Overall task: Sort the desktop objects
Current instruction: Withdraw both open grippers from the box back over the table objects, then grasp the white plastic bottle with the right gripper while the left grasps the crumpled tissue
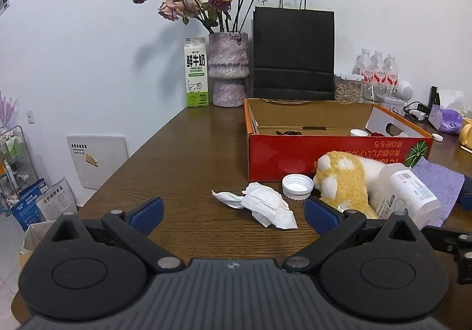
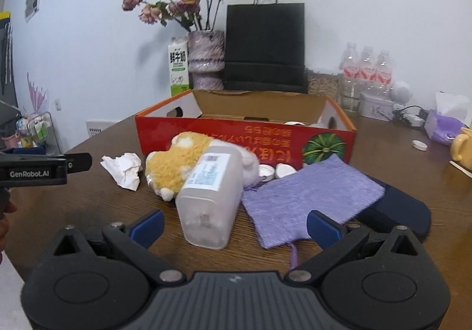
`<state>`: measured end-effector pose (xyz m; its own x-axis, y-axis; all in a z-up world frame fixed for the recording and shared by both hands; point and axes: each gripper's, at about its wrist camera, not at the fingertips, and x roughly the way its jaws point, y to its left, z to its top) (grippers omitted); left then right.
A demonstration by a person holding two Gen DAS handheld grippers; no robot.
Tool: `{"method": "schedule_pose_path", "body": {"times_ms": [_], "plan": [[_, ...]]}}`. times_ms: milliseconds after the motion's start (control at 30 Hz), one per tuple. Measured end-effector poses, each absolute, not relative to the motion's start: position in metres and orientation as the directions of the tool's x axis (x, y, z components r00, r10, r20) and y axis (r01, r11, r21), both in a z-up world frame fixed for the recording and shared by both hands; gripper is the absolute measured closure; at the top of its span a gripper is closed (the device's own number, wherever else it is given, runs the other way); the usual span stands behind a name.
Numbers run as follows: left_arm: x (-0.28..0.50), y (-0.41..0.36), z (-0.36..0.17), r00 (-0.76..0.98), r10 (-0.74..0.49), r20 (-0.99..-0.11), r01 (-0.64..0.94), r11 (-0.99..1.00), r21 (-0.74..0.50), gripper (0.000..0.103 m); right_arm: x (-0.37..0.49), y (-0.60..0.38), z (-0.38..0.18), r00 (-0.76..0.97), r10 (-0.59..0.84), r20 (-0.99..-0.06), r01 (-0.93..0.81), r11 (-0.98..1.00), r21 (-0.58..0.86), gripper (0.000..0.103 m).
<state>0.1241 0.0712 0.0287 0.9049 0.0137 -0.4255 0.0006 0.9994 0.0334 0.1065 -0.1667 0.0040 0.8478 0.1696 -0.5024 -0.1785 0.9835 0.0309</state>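
Note:
An open red cardboard box [image 1: 309, 153] [image 2: 236, 138] stands on the brown table. In front of it lie a crumpled white tissue [image 1: 265, 204] [image 2: 124, 167], a white lid [image 1: 297, 186], a yellow-and-white plush toy [image 1: 342, 179] [image 2: 177, 162], a translucent plastic bottle [image 1: 407, 197] [image 2: 211, 194] on its side, and a purple cloth [image 1: 439, 188] [image 2: 306, 197]. My left gripper [image 1: 233, 213] is open, just short of the tissue. My right gripper [image 2: 236, 225] is open, with the bottle's end between its fingers, not touching.
Along the back wall stand a milk carton [image 1: 197, 72], a vase of dried roses [image 1: 228, 70], a black paper bag [image 1: 293, 52] and water bottles [image 2: 365, 73]. A dark blue pad [image 2: 404, 209] lies under the cloth. A yellow mug [image 2: 463, 147] and tissue pack [image 2: 445, 126] sit right.

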Motion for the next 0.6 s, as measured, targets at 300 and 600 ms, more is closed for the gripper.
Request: {"method": "schedule_pose_path", "body": {"times_ms": [300,600], "plan": [[0.157,0.076,0.018,0.883,-0.001,-0.469,0.023,0.999,0.042,0.0,0.146,-0.15,-0.003,0.834,0.155,-0.529,-0.162,0.986,0.034,0.012],[0.199,0.072,0.006,0.835,-0.051,-0.548,0.081,0.996,0.03,0.008,0.168,-0.155,-0.01,0.823,0.164,-0.544,-0.127,0.986,0.106,0.049]]}}
